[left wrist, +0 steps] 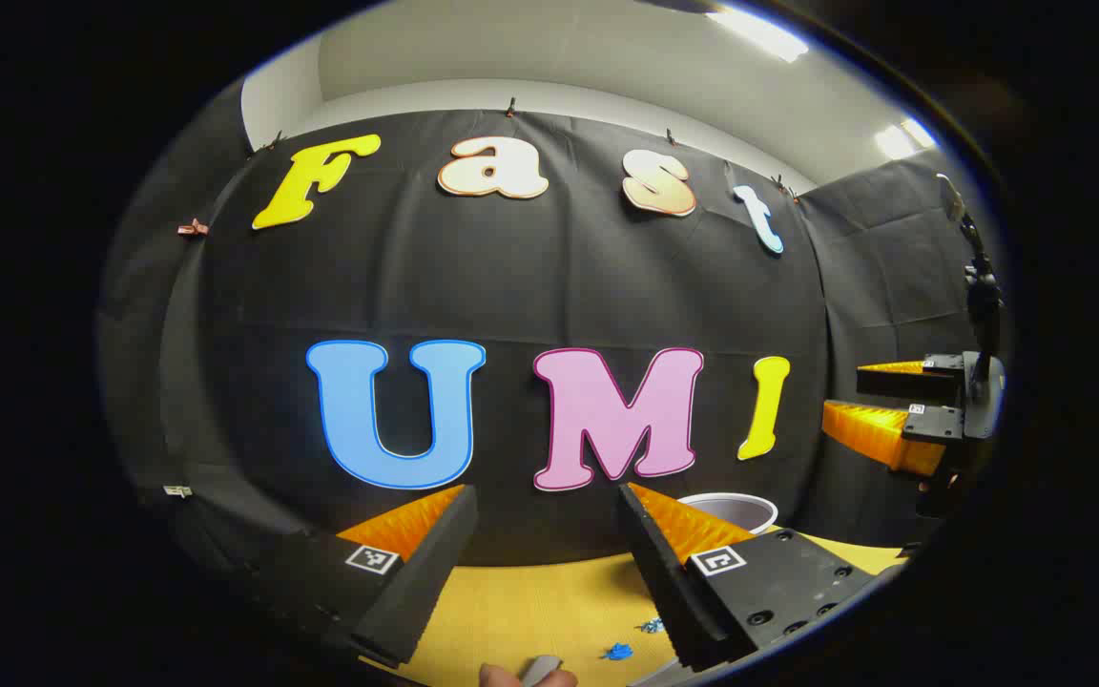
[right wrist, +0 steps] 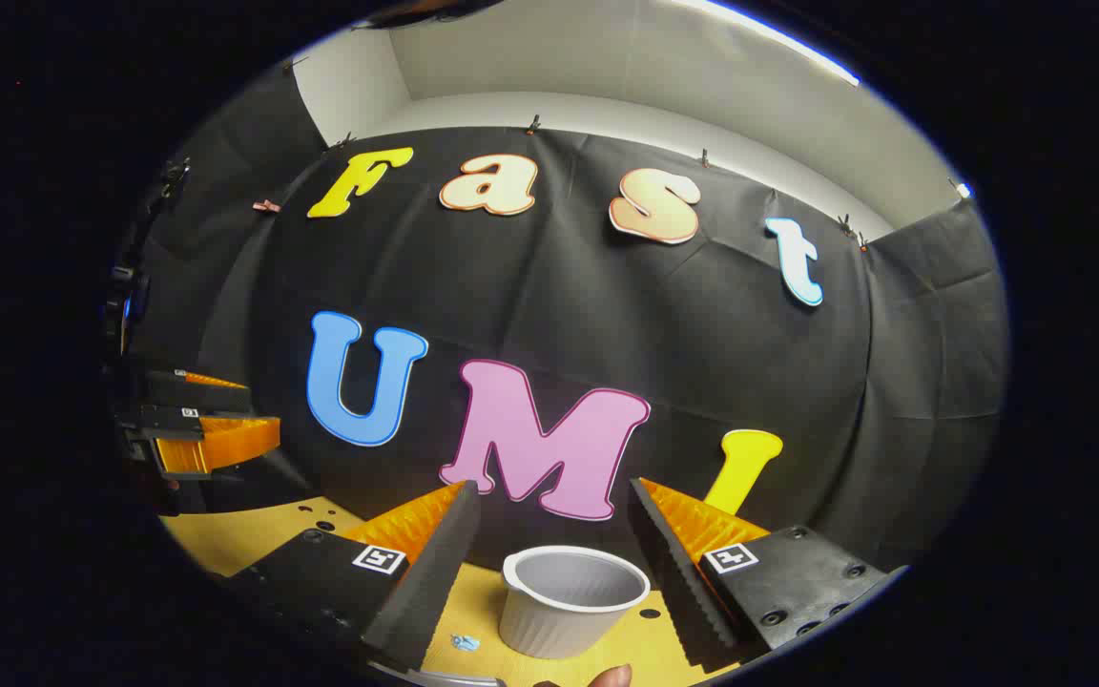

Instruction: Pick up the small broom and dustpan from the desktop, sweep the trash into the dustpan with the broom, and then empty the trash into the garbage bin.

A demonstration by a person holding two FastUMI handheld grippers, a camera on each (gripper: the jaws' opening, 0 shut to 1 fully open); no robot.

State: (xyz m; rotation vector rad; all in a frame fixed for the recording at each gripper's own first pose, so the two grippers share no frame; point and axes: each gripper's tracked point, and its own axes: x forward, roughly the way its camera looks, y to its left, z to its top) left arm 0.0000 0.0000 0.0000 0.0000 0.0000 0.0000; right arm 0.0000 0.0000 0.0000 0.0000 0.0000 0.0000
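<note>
While both the left tongs [left wrist: 545, 496] and right tongs [right wrist: 549, 491] hang open and empty, blue scraps [left wrist: 618, 652] lie unswept near the white cup [right wrist: 570, 596] on the surface [left wrist: 530, 601], so nothing looks begun.

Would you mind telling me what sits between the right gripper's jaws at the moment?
In the right gripper view, a white ribbed cup stands on the yellow table between and beyond the open right gripper, untouched.

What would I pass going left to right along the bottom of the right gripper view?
The other gripper at the far left edge → this gripper's own left finger → a small blue scrap on the yellow tabletop → the grey ribbed cup → the own right finger.
</note>
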